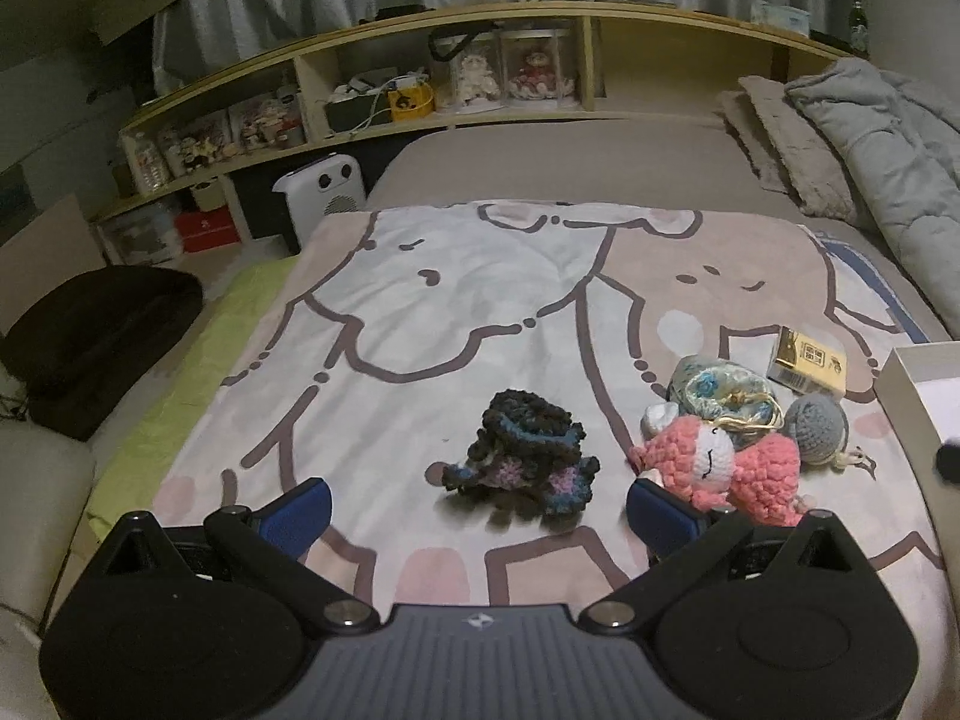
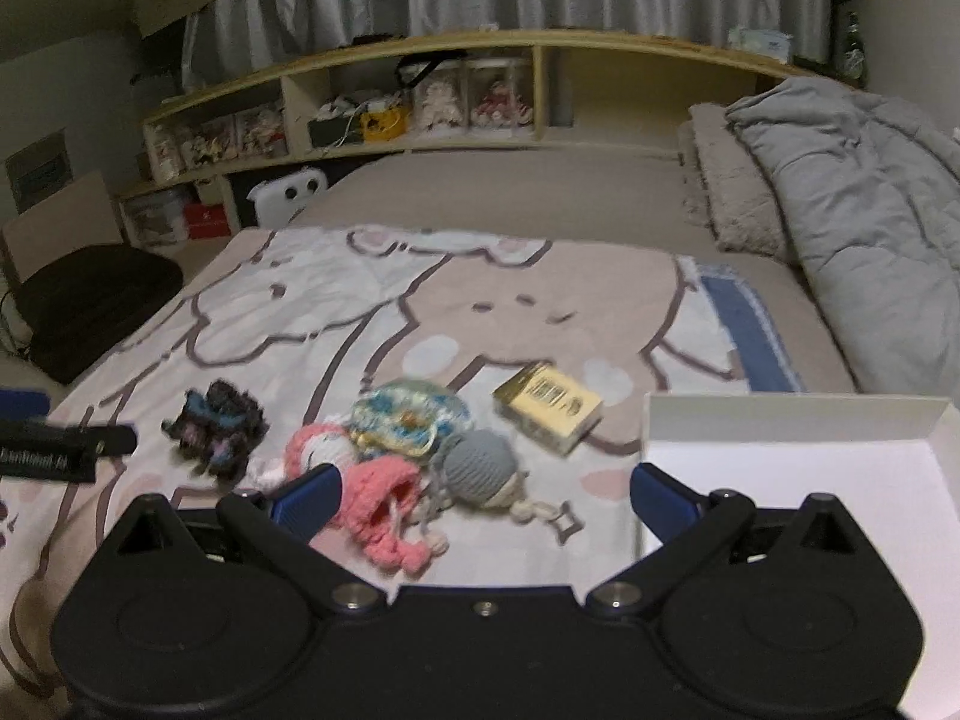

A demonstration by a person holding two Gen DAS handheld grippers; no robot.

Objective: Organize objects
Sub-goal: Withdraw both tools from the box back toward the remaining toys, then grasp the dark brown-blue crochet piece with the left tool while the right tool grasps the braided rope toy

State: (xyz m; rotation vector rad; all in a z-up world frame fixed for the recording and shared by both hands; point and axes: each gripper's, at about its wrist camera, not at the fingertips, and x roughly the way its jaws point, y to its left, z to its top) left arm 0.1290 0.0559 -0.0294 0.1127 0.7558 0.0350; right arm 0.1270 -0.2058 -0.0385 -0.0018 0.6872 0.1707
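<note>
On a cartoon-print blanket lie a dark crochet piece, a pink and white crochet doll, a grey crochet ball, a blue-patterned pouch and a yellow box. My left gripper is open just short of the dark piece. My right gripper is open, with the grey ball and the doll's pink part in front of it. A white open box sits at the right.
A grey quilt and pillows lie at the back right of the bed. A wooden shelf with toys and boxes runs along the far wall. A dark cushion and a white heater stand left of the bed.
</note>
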